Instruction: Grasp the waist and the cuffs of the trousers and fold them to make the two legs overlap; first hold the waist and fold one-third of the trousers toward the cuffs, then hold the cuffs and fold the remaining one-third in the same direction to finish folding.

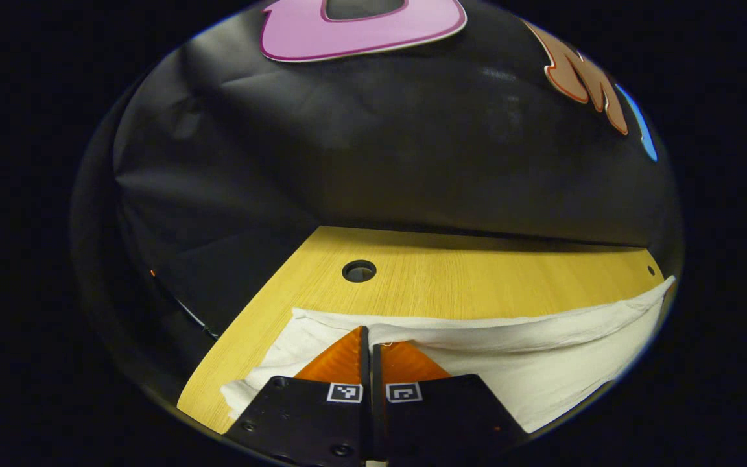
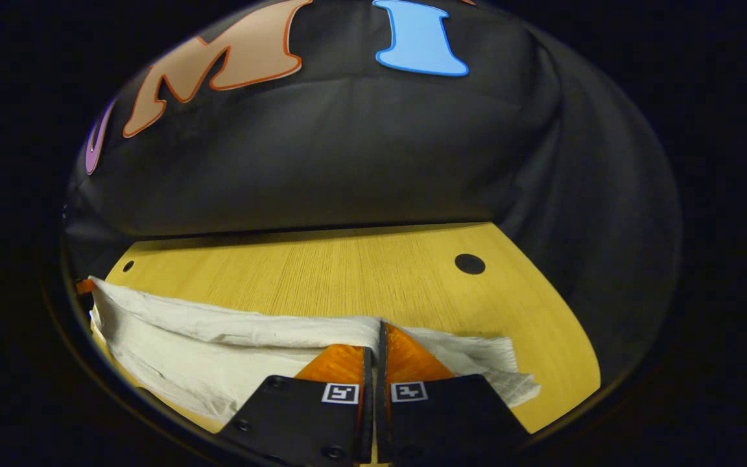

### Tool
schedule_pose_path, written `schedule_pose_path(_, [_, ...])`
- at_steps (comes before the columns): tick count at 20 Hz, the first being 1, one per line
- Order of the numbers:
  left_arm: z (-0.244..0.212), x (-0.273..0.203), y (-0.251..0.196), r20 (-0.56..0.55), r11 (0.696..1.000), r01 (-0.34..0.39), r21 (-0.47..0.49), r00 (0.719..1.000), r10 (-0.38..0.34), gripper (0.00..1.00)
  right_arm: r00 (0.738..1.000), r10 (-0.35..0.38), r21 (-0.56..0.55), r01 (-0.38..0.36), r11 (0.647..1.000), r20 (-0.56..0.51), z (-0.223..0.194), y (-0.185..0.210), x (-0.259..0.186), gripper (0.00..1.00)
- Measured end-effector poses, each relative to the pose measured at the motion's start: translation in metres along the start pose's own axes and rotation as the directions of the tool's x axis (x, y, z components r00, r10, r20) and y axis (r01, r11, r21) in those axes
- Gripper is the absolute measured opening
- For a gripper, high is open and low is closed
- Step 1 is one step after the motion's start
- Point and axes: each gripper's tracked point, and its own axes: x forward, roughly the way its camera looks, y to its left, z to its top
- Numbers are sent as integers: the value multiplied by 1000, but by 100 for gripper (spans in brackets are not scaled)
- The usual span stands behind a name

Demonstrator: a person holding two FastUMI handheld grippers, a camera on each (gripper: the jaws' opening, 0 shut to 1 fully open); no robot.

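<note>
The white trousers (image 1: 542, 350) lie as a long folded band across the near part of the wooden table (image 1: 477, 279). In the left gripper view, my left gripper (image 1: 368, 338) is shut, and the cloth's upper edge is pinched at its tips near the band's left end. In the right gripper view, the trousers (image 2: 218, 344) stretch away to the left. My right gripper (image 2: 381, 332) is shut on their upper edge near the right end, where a short frayed end (image 2: 497, 370) sticks out. The cloth between the two grippers sags slightly and is creased.
The tabletop has a large round hole (image 1: 358, 270) at the far left and another hole (image 2: 469, 263) at the far right, plus a small hole (image 2: 128, 266). The black booth wall (image 2: 347, 162) rises right behind the table's far edge. Bare wood lies beyond the trousers.
</note>
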Motion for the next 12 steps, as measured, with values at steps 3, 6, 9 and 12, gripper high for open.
schedule_pose_path(3, [-17, 19, -1, -50, 999, -13, 37, 999, 14, 2, 999, 20, 42, -19, 999, -26, -11, 2, 25, 14])
schedule_pose_path(6, [-27, 17, -8, -63, 1000, 13, -28, 998, -15, 43, 998, 45, 67, -42, 997, -39, -13, 4, 32, 72])
schedule_pose_path(9, [-19, 8, -5, -31, 995, -8, -98, 999, 5, 96, 999, 49, 44, -49, 998, 2, 0, -1, 15, 97])
schedule_pose_path(12, [-13, 6, -4, 15, 990, 2, -139, 1000, 0, 95, 999, 26, 47, -28, 999, 36, 17, -21, -9, 93])
